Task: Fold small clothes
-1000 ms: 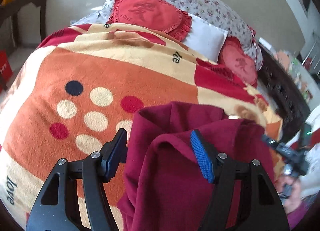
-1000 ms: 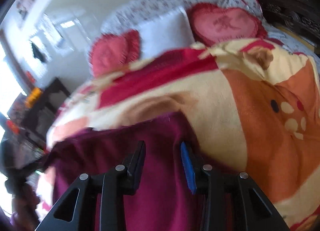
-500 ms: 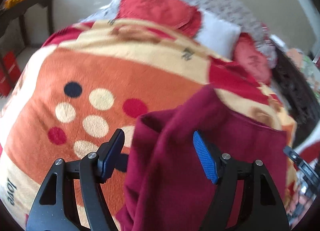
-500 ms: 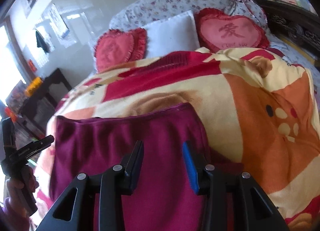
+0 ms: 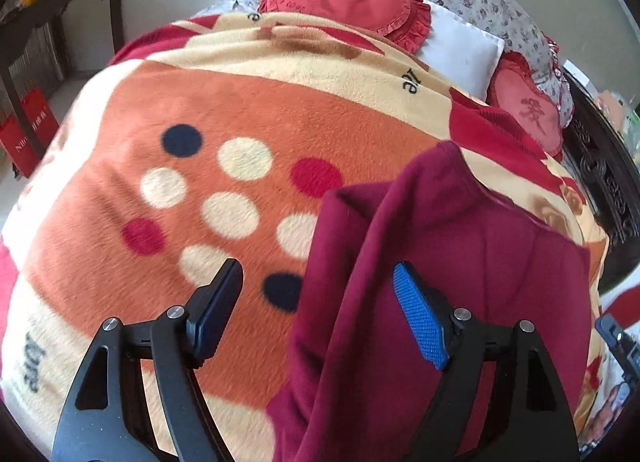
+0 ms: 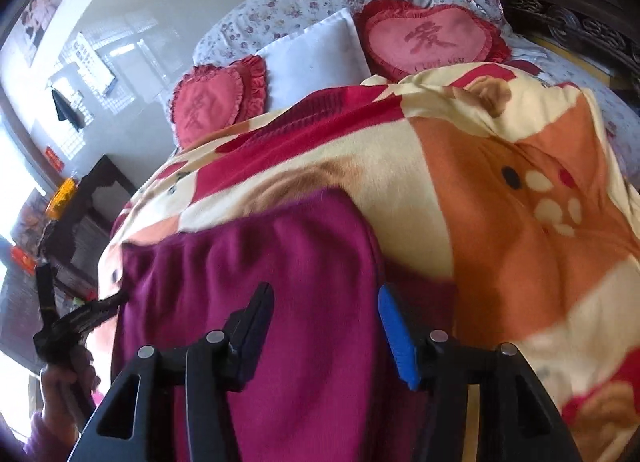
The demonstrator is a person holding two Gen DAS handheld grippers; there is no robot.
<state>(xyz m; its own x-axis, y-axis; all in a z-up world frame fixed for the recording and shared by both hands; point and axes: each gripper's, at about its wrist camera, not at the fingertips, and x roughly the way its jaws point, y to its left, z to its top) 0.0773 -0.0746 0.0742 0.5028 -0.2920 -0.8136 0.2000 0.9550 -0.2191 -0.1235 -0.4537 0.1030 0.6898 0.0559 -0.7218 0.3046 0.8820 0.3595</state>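
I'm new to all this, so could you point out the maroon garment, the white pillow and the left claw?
maroon garment (image 5: 472, 262): left wrist view, its flat middle.
white pillow (image 6: 320, 58): right wrist view, its front face.
left claw (image 5: 316, 310): left wrist view, midway between fingertips.

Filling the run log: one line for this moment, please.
phase: folding | maroon garment on blanket | left gripper open | right gripper open
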